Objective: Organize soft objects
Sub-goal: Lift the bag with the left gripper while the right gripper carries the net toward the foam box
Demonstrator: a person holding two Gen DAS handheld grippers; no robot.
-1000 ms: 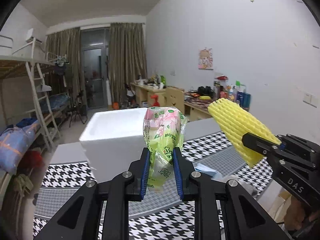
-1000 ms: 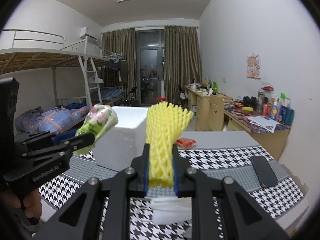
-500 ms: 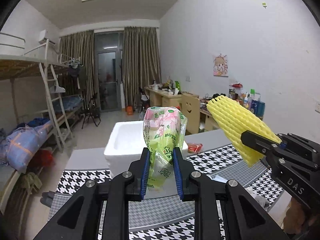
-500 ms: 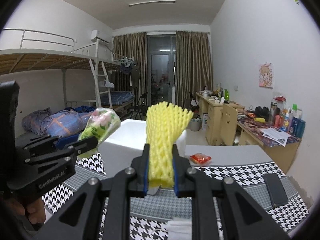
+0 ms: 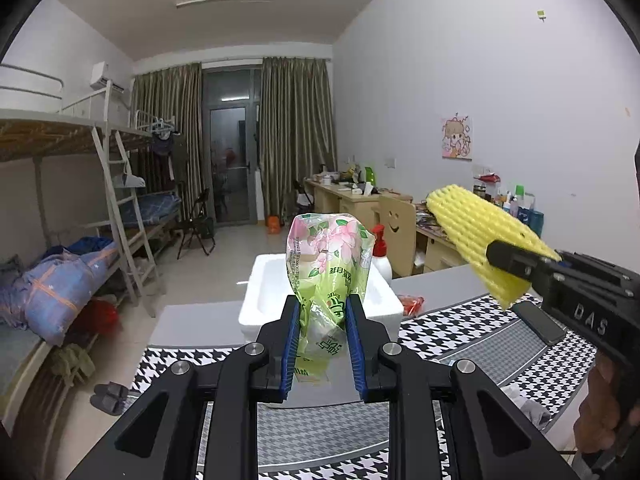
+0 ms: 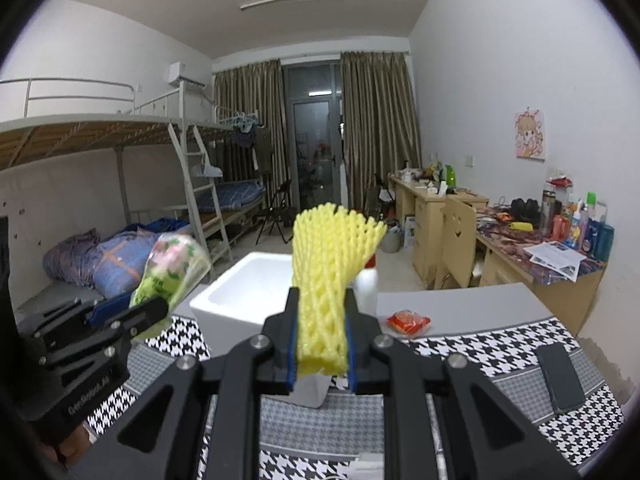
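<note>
My left gripper (image 5: 322,312) is shut on a green and pink flowered plastic bag (image 5: 326,264), held upright above the table. My right gripper (image 6: 320,312) is shut on a yellow foam net sleeve (image 6: 328,276), also upright. Each gripper shows in the other's view: the right gripper (image 5: 516,268) with the foam sleeve (image 5: 480,228) at the right, the left gripper (image 6: 148,312) with the bag (image 6: 172,268) at the left. A white foam box (image 5: 264,292) stands open-topped on the table beyond both; it appears again as the foam box (image 6: 240,288) in the right wrist view.
The table carries a houndstooth cloth (image 5: 460,320). On it lie a black phone (image 6: 560,376), a small red packet (image 6: 408,320) and a white tissue (image 6: 312,390). A white bottle with a red cap (image 5: 380,252) stands behind the box. Bunk beds are left, desks right.
Both grippers have risen and drawn back with their loads. The foam box now looks smaller and lower, and more of the table and floor shows.
</note>
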